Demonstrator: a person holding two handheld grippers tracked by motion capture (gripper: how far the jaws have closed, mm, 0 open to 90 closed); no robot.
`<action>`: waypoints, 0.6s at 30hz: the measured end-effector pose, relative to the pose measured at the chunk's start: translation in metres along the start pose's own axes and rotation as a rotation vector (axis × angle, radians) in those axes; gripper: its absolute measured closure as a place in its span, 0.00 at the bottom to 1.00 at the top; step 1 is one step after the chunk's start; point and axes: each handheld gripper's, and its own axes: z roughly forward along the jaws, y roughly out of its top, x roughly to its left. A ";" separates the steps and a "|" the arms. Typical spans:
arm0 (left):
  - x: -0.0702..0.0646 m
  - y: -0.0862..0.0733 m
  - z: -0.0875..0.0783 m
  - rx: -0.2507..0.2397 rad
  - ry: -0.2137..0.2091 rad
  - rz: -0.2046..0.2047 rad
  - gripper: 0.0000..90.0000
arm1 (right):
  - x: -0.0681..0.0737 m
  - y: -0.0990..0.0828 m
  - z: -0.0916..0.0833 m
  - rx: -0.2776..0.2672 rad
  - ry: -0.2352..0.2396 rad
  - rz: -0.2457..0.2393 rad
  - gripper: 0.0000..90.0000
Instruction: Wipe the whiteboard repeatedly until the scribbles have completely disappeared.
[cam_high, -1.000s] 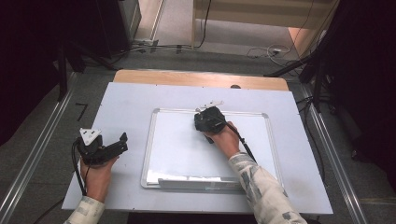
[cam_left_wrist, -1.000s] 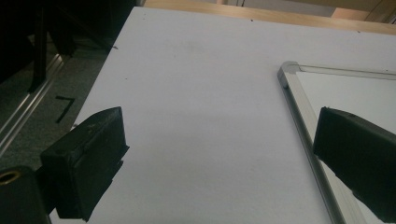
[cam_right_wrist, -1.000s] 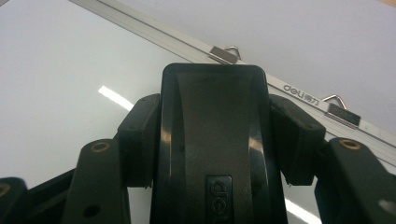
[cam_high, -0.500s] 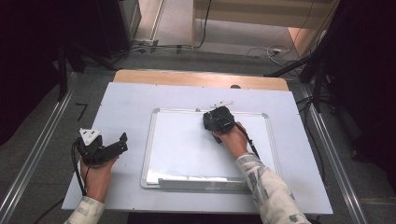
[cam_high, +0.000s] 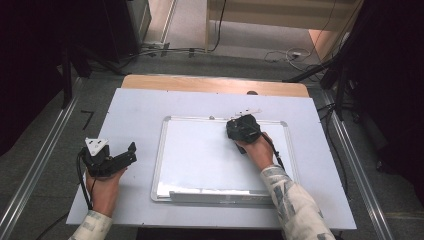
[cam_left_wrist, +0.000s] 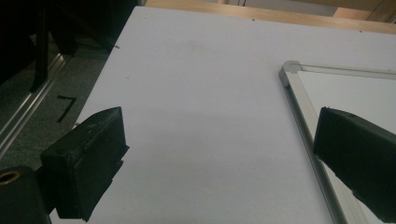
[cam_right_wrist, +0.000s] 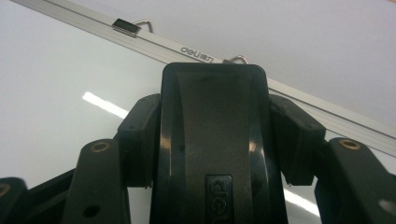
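A white whiteboard (cam_high: 200, 160) with a silver frame lies in the middle of the pale table (cam_high: 140, 107). My right gripper (cam_high: 242, 129) is over the board's upper right part, near its far frame edge. In the right gripper view my right gripper (cam_right_wrist: 217, 107) is shut on a black eraser (cam_right_wrist: 215, 154), whose face is down on the board (cam_right_wrist: 56, 84). My left gripper (cam_high: 127, 155) rests left of the board, held low by a hand. Its jaws stand open with nothing between them, as the left gripper (cam_left_wrist: 217, 116) view shows, with the board's corner (cam_left_wrist: 289, 70) just ahead.
A wooden strip (cam_high: 215, 84) runs along the table's far edge. Metal rails (cam_high: 40, 165) flank the table on both sides. Cables (cam_high: 280, 54) lie on the floor beyond. The board's tray (cam_high: 215, 196) is at its near edge, and hanger clips (cam_right_wrist: 128, 25) at its far edge.
My right gripper has slid to the right along the board's upper part with the eraser in it. The left gripper has kept still.
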 end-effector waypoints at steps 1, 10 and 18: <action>0.000 0.000 0.000 0.000 0.000 0.000 0.04 | -0.001 0.000 0.000 -0.003 0.000 0.002 0.43; 0.000 0.000 0.000 0.000 0.001 -0.001 0.04 | -0.011 -0.003 -0.003 0.006 -0.014 0.022 0.43; 0.000 0.000 0.000 -0.001 0.001 -0.001 0.04 | -0.024 -0.008 -0.007 0.011 -0.026 0.031 0.43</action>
